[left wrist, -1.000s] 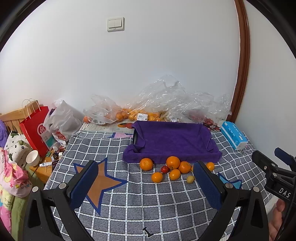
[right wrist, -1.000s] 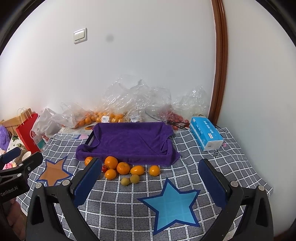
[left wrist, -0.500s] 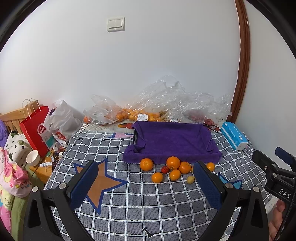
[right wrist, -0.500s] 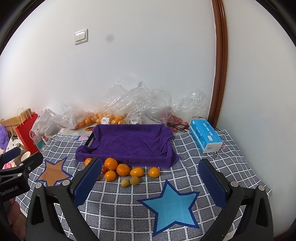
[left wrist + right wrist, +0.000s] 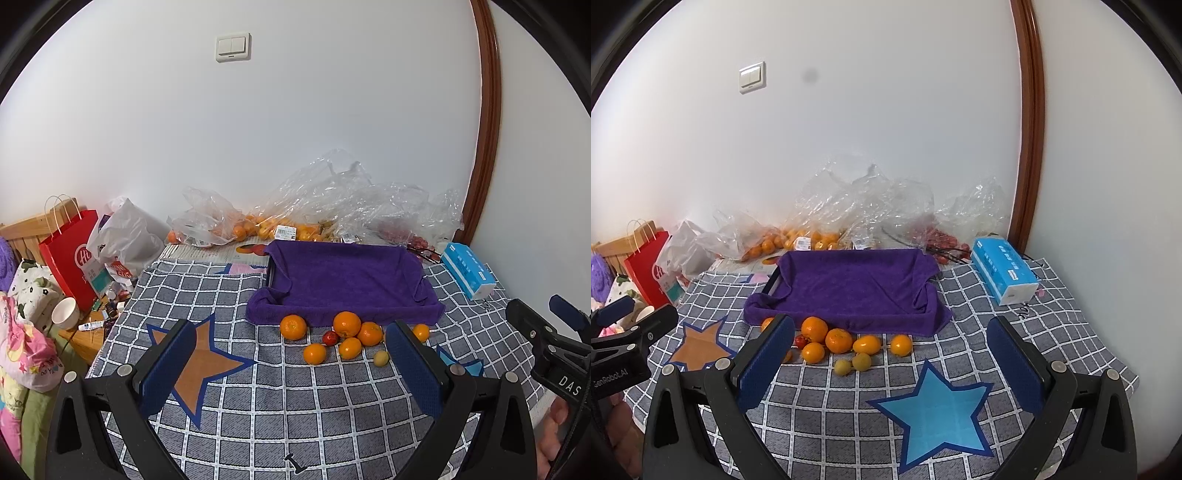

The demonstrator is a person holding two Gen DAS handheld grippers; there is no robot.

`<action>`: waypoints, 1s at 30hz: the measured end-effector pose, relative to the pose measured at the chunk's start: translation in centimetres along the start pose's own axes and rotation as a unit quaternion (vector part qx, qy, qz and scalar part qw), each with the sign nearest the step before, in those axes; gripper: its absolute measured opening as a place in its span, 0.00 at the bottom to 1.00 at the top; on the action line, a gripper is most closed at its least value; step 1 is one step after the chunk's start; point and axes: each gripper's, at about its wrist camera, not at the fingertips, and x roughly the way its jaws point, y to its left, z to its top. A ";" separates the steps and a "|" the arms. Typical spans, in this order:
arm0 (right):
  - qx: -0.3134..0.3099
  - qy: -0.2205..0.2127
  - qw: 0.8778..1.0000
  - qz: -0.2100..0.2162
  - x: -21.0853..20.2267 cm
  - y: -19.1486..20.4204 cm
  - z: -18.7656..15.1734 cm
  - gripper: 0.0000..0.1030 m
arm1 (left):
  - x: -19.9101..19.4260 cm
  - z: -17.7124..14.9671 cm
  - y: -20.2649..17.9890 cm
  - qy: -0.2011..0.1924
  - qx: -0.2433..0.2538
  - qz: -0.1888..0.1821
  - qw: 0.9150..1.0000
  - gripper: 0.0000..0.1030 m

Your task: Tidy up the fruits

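Almost nothing has changed over the last second: in both views the fruit sits where it did, and only the right view has crept a touch closer and higher, the tray a shade lower in its frame than before. We read that as the task not yet begun, with no piece lifted and none inside the tray.

The fruit lies in a loose cluster on the checked cloth over the worktop, just in front of the tray's near edge: several oranges, a small red fruit among them, and two little yellow ones at the front. The tray is lined with a purple towel and holds nothing that we can see. More fruit stays in the plastic bags against the wall.

Our left tool hovers low over the cloth, jaws wide apart and holding nothing, aimed at the cluster from short of it. Our right tool hangs likewise, jaws apart and bare, above the blue star, with the oranges showing between its fingers. Each tool appears at the edge of the other's view, so the two are side by side.
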 end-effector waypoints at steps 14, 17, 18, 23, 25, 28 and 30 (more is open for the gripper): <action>0.000 -0.001 1.000 -0.008 1.5 0.1 -0.4 0.99 | 2.0 -0.1 0.4 0.015 -0.006 -0.003 1.000 1.00; -0.007 -0.001 1.000 -0.018 2.2 0.1 -0.5 0.99 | 2.8 -0.1 0.6 0.020 -0.008 -0.005 1.000 1.00; -0.009 0.001 1.000 -0.020 2.4 0.2 -0.6 0.99 | 3.1 -0.1 0.6 0.022 -0.008 -0.005 1.000 1.00; -0.020 0.020 0.999 -0.016 4.5 0.3 -0.9 0.99 | 4.8 -0.2 0.7 0.030 -0.007 -0.005 1.000 1.00; -0.026 0.029 0.999 -0.018 5.7 0.3 -1.1 0.99 | 5.6 -0.3 0.9 0.037 -0.006 -0.001 0.999 1.00; -0.021 0.051 0.998 -0.006 7.9 -0.1 -1.6 0.99 | 7.2 -0.5 1.3 0.048 -0.006 0.012 0.999 1.00; -0.015 0.066 0.998 0.000 9.2 -0.4 -2.1 0.96 | 8.3 -0.5 1.6 0.054 -0.007 0.018 0.998 1.00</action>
